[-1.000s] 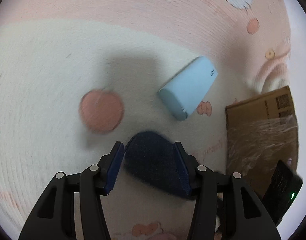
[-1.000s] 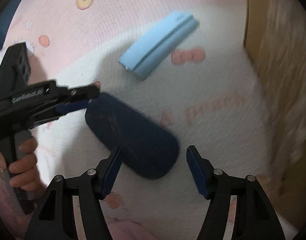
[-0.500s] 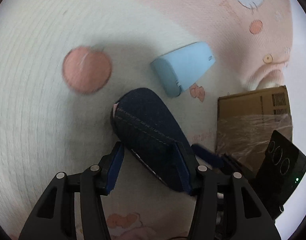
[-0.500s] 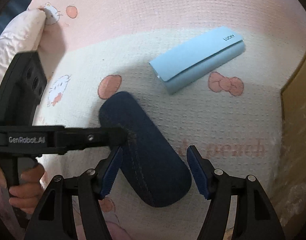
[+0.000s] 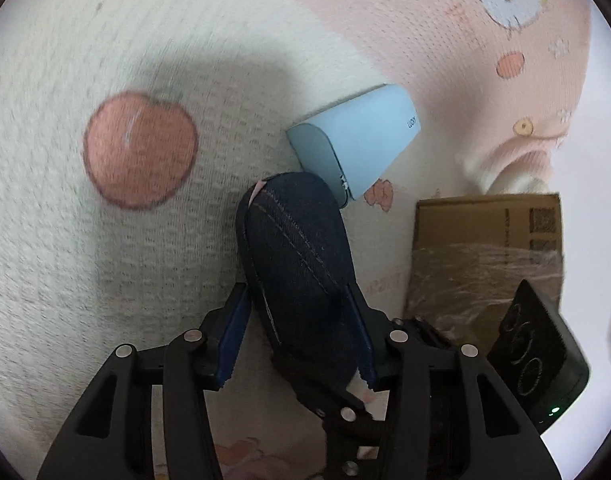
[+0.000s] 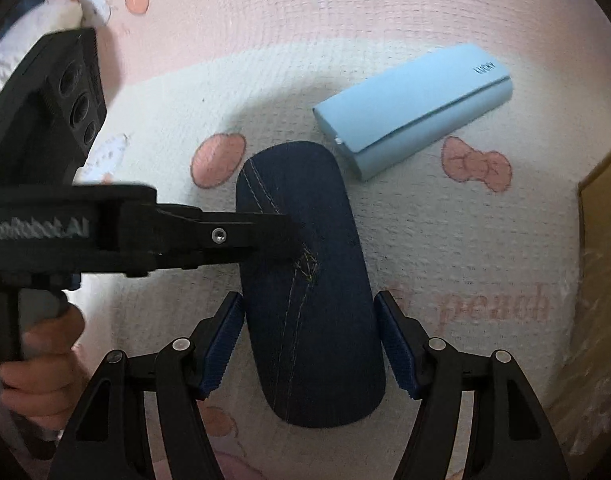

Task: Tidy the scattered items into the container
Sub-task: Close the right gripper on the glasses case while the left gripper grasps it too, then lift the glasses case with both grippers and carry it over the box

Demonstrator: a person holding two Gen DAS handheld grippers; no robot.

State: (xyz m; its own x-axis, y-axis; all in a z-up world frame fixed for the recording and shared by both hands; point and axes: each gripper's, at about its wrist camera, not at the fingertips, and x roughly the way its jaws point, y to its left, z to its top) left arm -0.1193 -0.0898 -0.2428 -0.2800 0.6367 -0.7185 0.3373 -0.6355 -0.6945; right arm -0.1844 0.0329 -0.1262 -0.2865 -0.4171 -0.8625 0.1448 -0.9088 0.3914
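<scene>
A dark blue denim case (image 5: 301, 264) is tilted up off the blanket, held between the pads of my left gripper (image 5: 297, 336), which is shut on it. In the right wrist view the same denim case (image 6: 305, 280) lies between the fingers of my right gripper (image 6: 309, 344), which is open around its near end without touching. The left gripper (image 6: 145, 236) grips the case from the left there. A light blue case (image 5: 361, 140) lies just beyond the denim case, also seen in the right wrist view (image 6: 413, 108). The cardboard box (image 5: 485, 248) stands at the right.
A pink and white blanket (image 5: 105, 280) with peach and bow prints covers the surface. The box's edge (image 6: 601, 208) shows at the right of the right wrist view. The right gripper's body (image 5: 537, 360) sits in front of the box. A hand (image 6: 41, 360) holds the left gripper.
My left gripper has closed on the denim case and tipped it up. My right gripper has moved in so its open fingers straddle the case's near end.
</scene>
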